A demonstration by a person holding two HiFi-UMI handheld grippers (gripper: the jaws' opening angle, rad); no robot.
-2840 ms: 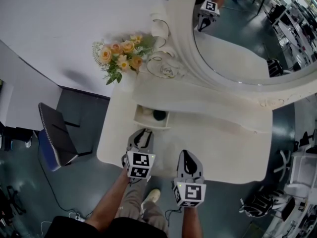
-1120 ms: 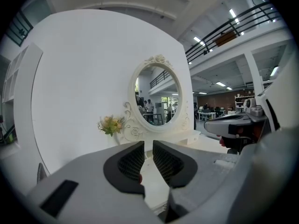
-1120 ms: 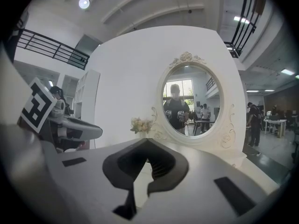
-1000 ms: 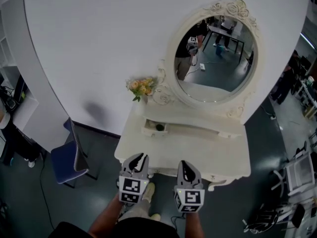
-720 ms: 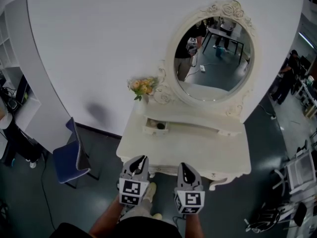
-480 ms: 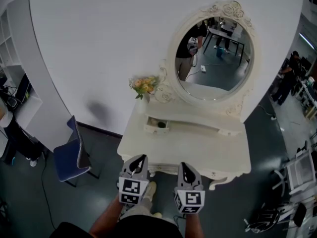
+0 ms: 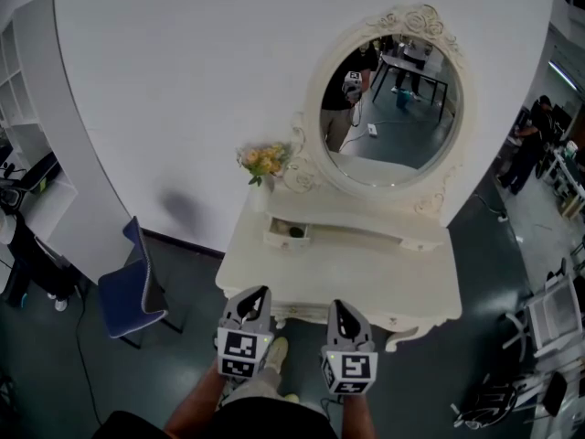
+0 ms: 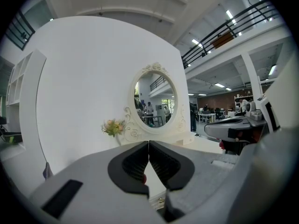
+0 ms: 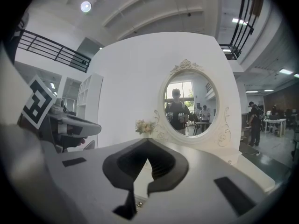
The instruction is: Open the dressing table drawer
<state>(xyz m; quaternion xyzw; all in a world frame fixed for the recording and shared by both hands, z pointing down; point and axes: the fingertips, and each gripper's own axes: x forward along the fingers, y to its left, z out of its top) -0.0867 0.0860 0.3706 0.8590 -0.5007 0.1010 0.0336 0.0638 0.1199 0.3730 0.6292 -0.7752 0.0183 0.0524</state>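
Observation:
The white dressing table [image 7: 366, 273] stands against the wall a step ahead of me, under its oval mirror [image 7: 388, 108]. On its upper shelf, at the left, a small drawer [image 7: 291, 233] is pulled out, with something dark inside. My left gripper [image 7: 260, 290] hovers short of the table's front edge, shut with nothing in it. Beside it my right gripper [image 7: 335, 304] is also shut and empty. In the left gripper view the left gripper [image 8: 148, 143] points at the mirror [image 8: 156, 101]. In the right gripper view the right gripper [image 9: 147, 141] has its tips together.
A vase of flowers [image 7: 263, 161] stands on the table's back left corner. A blue chair [image 7: 128, 286] sits left of the table, and white shelves [image 7: 18, 135] line the far left. Office chairs [image 7: 548, 318] and people are at the right.
The person has stepped back from the table, so both grippers are farther from the drawer, which stays pulled out. The left jaws have closed.

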